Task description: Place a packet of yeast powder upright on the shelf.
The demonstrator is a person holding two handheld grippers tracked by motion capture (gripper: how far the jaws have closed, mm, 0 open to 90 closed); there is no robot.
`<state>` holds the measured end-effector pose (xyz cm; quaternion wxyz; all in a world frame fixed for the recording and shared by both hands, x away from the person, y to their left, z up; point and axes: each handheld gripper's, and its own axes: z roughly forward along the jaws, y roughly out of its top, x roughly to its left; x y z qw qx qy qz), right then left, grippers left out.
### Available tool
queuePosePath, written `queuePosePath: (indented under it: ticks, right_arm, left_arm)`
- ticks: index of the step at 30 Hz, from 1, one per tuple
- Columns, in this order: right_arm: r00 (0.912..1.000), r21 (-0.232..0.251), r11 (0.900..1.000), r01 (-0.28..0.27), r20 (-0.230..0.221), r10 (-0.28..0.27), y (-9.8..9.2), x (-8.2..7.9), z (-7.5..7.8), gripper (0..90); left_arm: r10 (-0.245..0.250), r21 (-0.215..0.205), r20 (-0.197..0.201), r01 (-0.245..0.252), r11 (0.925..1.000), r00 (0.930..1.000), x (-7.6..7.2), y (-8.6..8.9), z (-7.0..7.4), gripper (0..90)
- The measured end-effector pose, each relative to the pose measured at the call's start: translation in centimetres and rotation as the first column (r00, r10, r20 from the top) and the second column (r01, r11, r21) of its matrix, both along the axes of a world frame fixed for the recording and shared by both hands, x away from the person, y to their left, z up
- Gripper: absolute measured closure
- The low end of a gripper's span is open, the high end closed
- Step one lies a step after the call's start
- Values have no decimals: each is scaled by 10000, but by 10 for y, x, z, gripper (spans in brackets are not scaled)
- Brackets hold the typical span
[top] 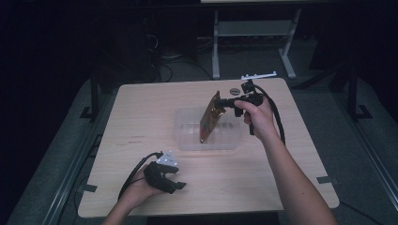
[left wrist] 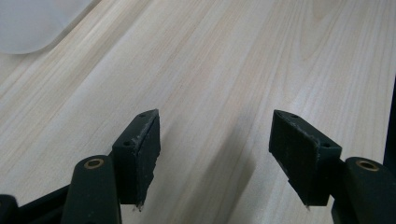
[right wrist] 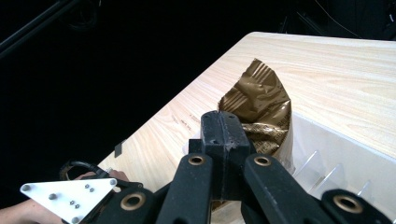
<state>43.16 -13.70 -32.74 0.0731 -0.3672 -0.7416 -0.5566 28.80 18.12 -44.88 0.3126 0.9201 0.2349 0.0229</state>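
Overhead first: the right gripper (top: 224, 102) is lifted over the far half of the desk (top: 141, 122), its jaws clamped on the upper edge of a gold-brown foil pouch (top: 210, 118). The pouch hangs tilted, its lower end down inside a clear plastic bin (top: 185, 140) that sits near the middle of the desk, slightly toward the far edge. A small round dark disc (top: 234, 91) lies close to the far edge, just beyond the right hand (top: 257, 115). The left gripper (top: 174, 180) rests by the near edge, left of centre, well apart from the bin — its grey three-cornered plate faces up and its cable loops back toward the near-left corner.

Left gripper view: the two black jaws stand wide apart with nothing between them, only bare wood grain of the desk beneath. A rounded corner of the clear bin (left wrist: 32, 25) shows at the upper left.

Right gripper view: the jaws are pressed together on the crinkled foil pouch (right wrist: 259, 105), which rises past them above the bin's clear wall (right wrist: 327, 144) — thin dividers show inside. The left gripper's plate (right wrist: 70, 196) appears at the lower left, by the near edge.
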Motion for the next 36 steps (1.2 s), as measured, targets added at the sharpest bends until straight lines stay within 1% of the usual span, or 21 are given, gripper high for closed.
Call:
queuePosePath:
  ticks: [3, 6, 8, 13, 15, 17, 21, 23, 24, 25, 26, 27, 30, 31, 35, 36]
  right_arm:
    - [10000, -22, 10000, -11, 27, 12, 2, 1, -2, 900]
    - [10000, -2, 10000, 53, 38, -53, 4, 3, -2, 900]
    - [10000, -19, 10000, 61, 71, -61, 5, 4, -3, 900]
    - [9997, -163, 9999, 42, 223, -39, 11, 5, -3, 900]
    - [9997, -312, 9995, 31, 259, -23, 16, 6, -3, 898]
    - [9994, -611, 9981, 4, 332, 16, 22, 7, -5, 893]
    - [9995, -743, 9972, -43, 303, 65, 27, 7, -7, 878]
    - [9993, -639, 9979, -76, 368, 100, 28, 5, -6, 842]
    - [9992, -627, 9980, -99, 372, 122, 28, 4, -4, 823]
    - [9992, -627, 9980, -99, 372, 122, 28, 4, -4, 823]
    - [9990, -744, 9972, -93, 429, 126, 28, 3, -3, 813]
    - [9986, -943, 9954, -148, 501, 195, 27, 0, 0, 784]
    - [9973, -1147, 9934, -96, 719, 180, 24, -4, 4, 739]
    - [9973, -1147, 9934, -96, 719, 180, 24, -4, 4, 739]
    - [9930, -1331, 9911, -48, 1162, 204, 19, -12, 11, 644]
    - [9901, -1506, 9886, 55, 1398, 158, 16, -17, 15, 594]
  left_arm:
    - [69, -78, -35, -69, 9999, 10000, 0, 0, 0, 335]
    - [-14, 22, -27, 15, 10000, 10000, 0, 0, 0, 335]
    - [-9, 6, -49, 9, 10000, 10000, 0, -1, 0, 334]
    - [-59, 43, -16, 59, 10000, 10000, 0, -1, -1, 335]
    - [-68, 30, -46, 68, 10000, 10000, 0, -1, -1, 335]
    - [-50, 5, -7, 50, 10000, 10000, 0, -2, -1, 335]
    - [-18, -65, -20, 18, 10000, 10000, -1, -1, -1, 335]
    - [11, -76, -16, -11, 10000, 10000, 0, -1, -1, 335]
    - [-58, -2, 10, 58, 10000, 10000, 0, 0, 0, 335]
    - [-43, -21, -15, 43, 10000, 10000, 0, 0, -1, 335]
    - [2, -69, -23, -2, 10000, 10000, 0, 0, -1, 335]
    - [-38, -26, 2, 38, 10000, 10000, 0, 0, 0, 334]
    - [65, -106, -34, -65, 9999, 10000, 0, 0, -1, 334]
    - [65, -106, -34, -65, 9999, 10000, 0, 0, -1, 335]
    - [91, -108, 50, -91, 9999, 9999, 1, 1, 0, 332]
    - [141, -175, 45, -140, 9997, 9999, 0, 1, 0, 331]
